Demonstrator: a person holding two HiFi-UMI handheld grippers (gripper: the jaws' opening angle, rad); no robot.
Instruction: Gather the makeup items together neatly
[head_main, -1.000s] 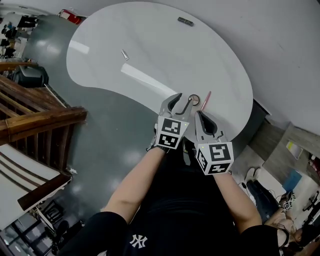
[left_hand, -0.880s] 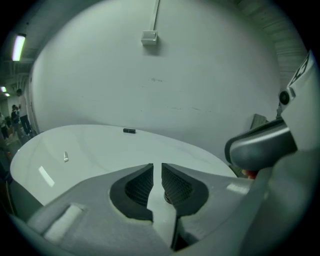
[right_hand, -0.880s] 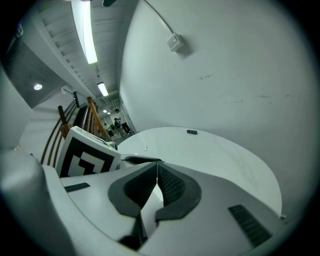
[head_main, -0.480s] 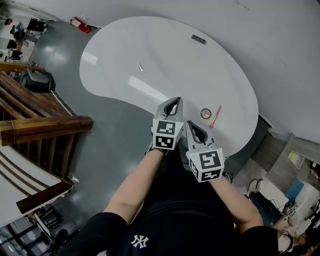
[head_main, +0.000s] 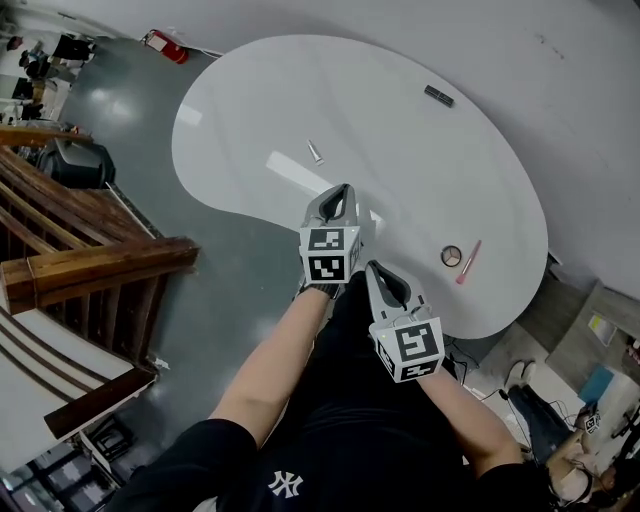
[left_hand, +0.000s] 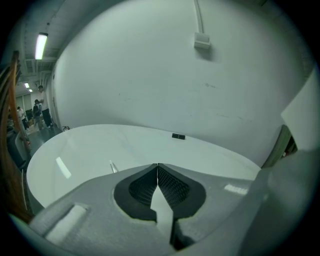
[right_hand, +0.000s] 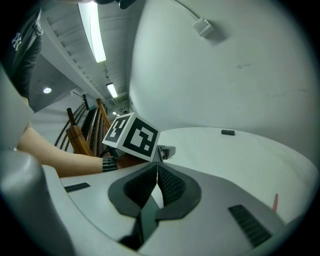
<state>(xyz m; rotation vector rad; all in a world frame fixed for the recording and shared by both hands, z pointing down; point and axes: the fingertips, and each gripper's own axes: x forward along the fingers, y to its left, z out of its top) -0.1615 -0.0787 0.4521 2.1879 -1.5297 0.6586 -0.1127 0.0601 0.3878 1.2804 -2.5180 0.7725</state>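
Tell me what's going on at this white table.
A person holds a two-jaw gripper in each hand at the curved white table. The left gripper and right gripper are both shut and empty. A round compact and pink stick lie side by side near the table's edge; a small silver tube and dark rectangular case lie apart.

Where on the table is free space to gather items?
Free: the wide middle between the silver tube, the dark palette and the round compact; also the left end of the table. Crowded only at the right edge: compact and pink stick lie close.
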